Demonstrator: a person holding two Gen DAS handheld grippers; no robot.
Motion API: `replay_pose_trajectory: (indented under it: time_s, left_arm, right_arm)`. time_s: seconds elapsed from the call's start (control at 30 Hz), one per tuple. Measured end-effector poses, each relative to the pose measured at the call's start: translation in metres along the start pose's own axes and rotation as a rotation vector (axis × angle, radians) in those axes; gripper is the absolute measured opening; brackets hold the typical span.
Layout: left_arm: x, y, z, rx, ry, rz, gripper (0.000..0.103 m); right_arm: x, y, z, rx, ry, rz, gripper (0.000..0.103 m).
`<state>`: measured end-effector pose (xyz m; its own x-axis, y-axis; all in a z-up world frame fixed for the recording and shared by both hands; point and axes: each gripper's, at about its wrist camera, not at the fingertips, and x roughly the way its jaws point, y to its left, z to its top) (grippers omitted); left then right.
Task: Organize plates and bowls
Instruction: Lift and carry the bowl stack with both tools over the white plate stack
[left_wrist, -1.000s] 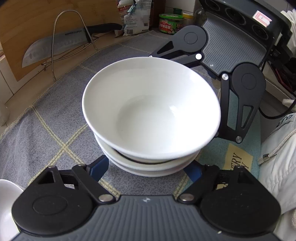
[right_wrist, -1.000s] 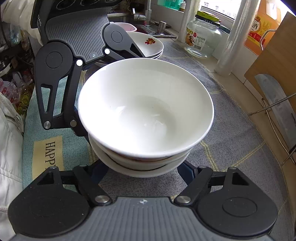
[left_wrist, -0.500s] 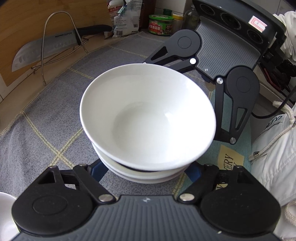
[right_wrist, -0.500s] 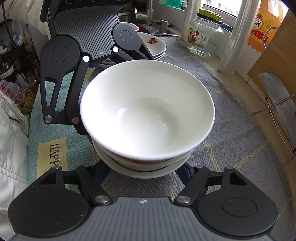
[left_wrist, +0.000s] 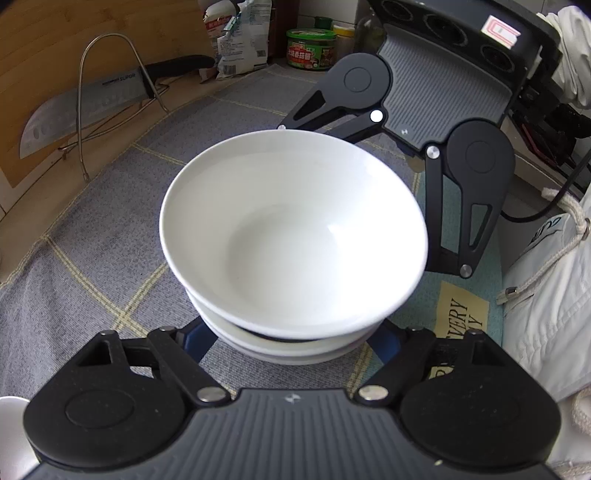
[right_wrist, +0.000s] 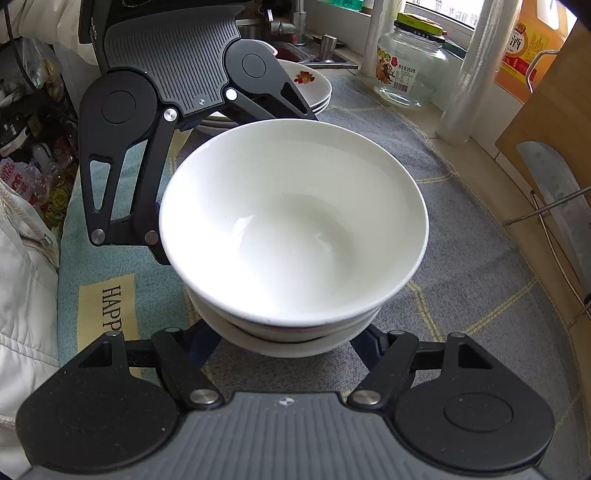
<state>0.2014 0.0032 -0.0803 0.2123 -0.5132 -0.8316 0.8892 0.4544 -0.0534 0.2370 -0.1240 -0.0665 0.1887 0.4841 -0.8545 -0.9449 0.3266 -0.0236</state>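
Watching: stack of white bowls (left_wrist: 288, 354), abt three deep, on the grey cloth (left_wrist: 110, 258) over the counter, mid-frame in both views.
L gripper (left_wrist: 291, 341): straddles the stack's near side, blue fingers (left_wrist: 195, 338) running under the rim. Jaws have just been closing w/ the stack between them. Pads hidden, so can't tell if they bite yet.
Top bowl (left_wrist: 295, 229): sits a bit skewed on the lower ones. If the squeeze lands only on the bottom bowl, this one could rock or slide off on a lift.
R gripper (right_wrist: 286, 343): same story from the opposite side. Jaws have just been closing round the stack, and contact is hidden too.
Risk, both: glazed walls slope, so pads may ride up & slip. An uneven lift btwn hands would tip the stack.
Plates (right_wrist: 314, 88): just behind the L gripper in the R view, so a swing that way could clip them.
Knife (right_wrist: 546, 173): on the wire rack (right_wrist: 535, 213) at far right, so keep clear.
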Motion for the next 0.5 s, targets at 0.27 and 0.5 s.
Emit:
replay_pose_trajectory:
  time_s: [0.27, 0.5]
  left_arm:
    - [-0.009, -0.006, 0.001, -0.004, -0.005, 0.013, 0.084]
    - [-0.029, -0.018, 0.001, -0.022, -0.003, 0.057, 0.084]
  right_arm:
    - [-0.006, 0.007, 0.004, -0.001, 0.007, -0.007, 0.079]
    - [-0.016, 0.016, 0.016, -0.03, 0.009, -0.01, 0.079]
